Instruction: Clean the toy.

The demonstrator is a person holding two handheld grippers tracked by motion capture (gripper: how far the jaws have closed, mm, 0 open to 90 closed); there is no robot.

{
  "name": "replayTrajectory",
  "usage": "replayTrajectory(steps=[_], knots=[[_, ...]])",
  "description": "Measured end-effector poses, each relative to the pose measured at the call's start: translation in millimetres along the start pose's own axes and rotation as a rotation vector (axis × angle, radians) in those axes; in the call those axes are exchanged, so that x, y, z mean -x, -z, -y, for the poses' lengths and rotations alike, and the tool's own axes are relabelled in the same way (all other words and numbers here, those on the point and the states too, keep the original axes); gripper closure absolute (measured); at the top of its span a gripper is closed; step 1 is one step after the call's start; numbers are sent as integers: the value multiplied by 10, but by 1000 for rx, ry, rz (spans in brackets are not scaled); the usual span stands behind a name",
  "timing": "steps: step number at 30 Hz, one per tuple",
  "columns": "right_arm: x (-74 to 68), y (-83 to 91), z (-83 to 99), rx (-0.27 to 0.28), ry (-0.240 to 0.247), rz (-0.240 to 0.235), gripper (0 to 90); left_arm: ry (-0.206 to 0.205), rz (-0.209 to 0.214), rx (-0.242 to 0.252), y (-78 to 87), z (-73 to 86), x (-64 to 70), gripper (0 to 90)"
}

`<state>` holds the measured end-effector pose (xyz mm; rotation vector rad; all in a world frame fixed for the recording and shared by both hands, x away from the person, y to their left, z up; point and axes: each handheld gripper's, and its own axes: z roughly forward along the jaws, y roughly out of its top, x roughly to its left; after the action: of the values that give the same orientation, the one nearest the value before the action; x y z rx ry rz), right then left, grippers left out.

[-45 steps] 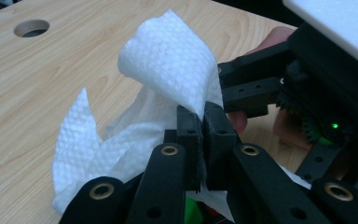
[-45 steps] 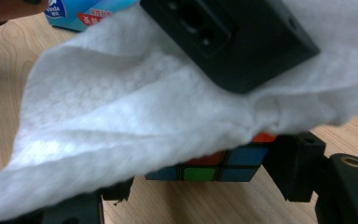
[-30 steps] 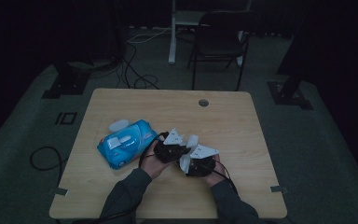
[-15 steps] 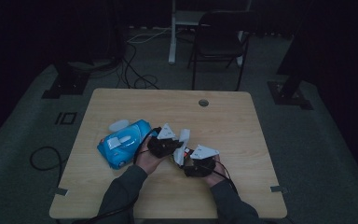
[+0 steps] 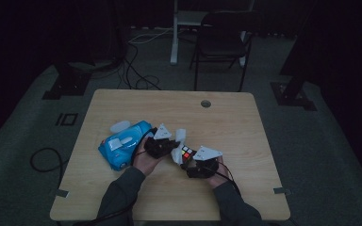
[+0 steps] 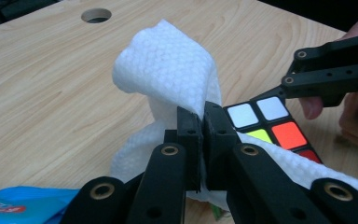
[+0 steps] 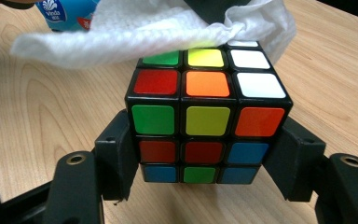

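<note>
A scrambled puzzle cube (image 7: 207, 116) is clamped between the jaws of my right gripper (image 7: 207, 161), just above the wooden table. A white wet wipe (image 6: 168, 70) is pinched in my left gripper (image 6: 199, 128), which is shut on it. The wipe (image 7: 135, 28) drapes over the far top edge of the cube (image 6: 270, 126). In the high view the two grippers meet near the table's front middle, left gripper (image 5: 169, 146) beside right gripper (image 5: 191, 162), with the cube (image 5: 186, 153) and the wipe (image 5: 180, 136) between them.
A blue pack of wet wipes (image 5: 122, 143) lies just left of my left hand. The table (image 5: 245, 122) has a round cable hole (image 5: 206, 103) near its far edge. A chair (image 5: 221, 42) and floor cables stand beyond the table.
Both grippers have shifted slightly apart, and the cube's coloured face now shows between them. The wipe has moved onto the cube's top.
</note>
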<state>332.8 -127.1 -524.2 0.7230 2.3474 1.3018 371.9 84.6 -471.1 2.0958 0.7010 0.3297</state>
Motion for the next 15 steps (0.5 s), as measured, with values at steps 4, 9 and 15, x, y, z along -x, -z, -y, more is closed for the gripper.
replayTrajectory(steps=[4,9,15], knots=[[5,0,3,-2,3,6,344,14,8,20,27,43,49,881],[12,-8,13,-12,5,16,344,20,19,26,44,90,104,881],[9,-9,9,-8,2,19,344,-2,43,30,43,69,190,881]])
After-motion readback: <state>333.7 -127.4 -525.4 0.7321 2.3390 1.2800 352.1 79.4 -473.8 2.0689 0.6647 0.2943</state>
